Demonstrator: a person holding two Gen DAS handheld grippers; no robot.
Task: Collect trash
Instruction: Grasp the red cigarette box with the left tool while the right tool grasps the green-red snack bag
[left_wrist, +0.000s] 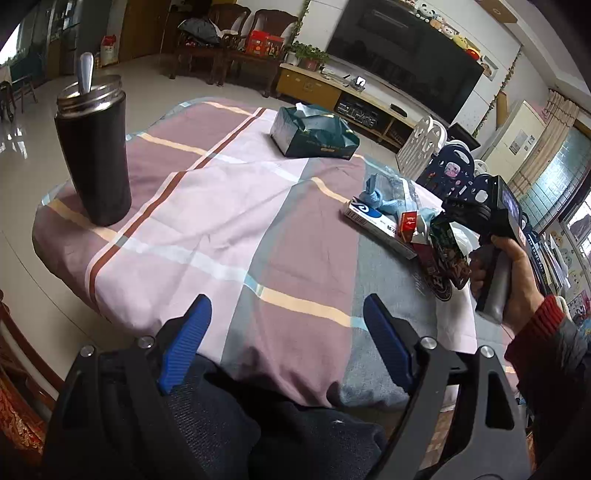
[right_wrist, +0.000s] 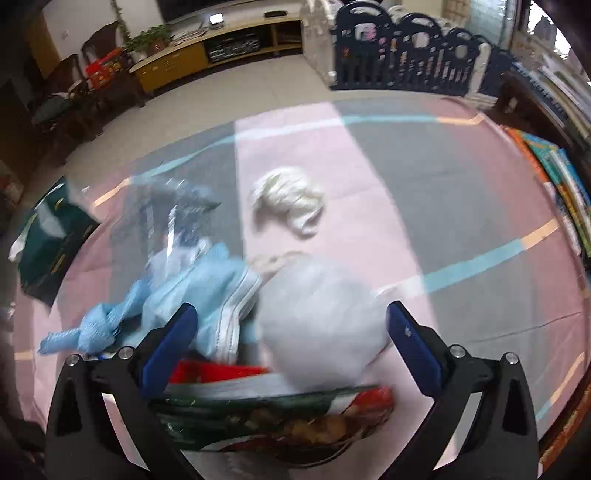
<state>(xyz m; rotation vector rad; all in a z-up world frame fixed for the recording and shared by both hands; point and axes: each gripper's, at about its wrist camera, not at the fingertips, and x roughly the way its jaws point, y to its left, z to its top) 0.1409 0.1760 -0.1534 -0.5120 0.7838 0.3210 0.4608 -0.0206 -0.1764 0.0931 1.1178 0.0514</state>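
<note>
Trash (right_wrist: 221, 295): crumpled blue cloth, glossy printed wrapper, pale blurred bag, heaped on the striped tablecloth (left_wrist: 221, 221).
Right gripper (right_wrist: 291, 347): spread wide over the heap, nothing clasped.
Left gripper (left_wrist: 288, 332): released, empty.
Writing: carton (left_wrist: 373, 221) print seemingly illegible.

Left tool (left_wrist: 286, 332) held low at the near edge, blue-padded fingers (left_wrist: 192, 332) spread wide, gripping nothing, right tool (right_wrist: 291, 343) likewise spread wide, right hand (left_wrist: 511, 280) in a red cuff wrapped around its grey handle, tilted downward

Matt cloth tablecloth (left_wrist: 229, 206), glossy snack wrapper (right_wrist: 280, 417) (probably plastic), shiny metal-rimmed cup (left_wrist: 94, 147).
</note>
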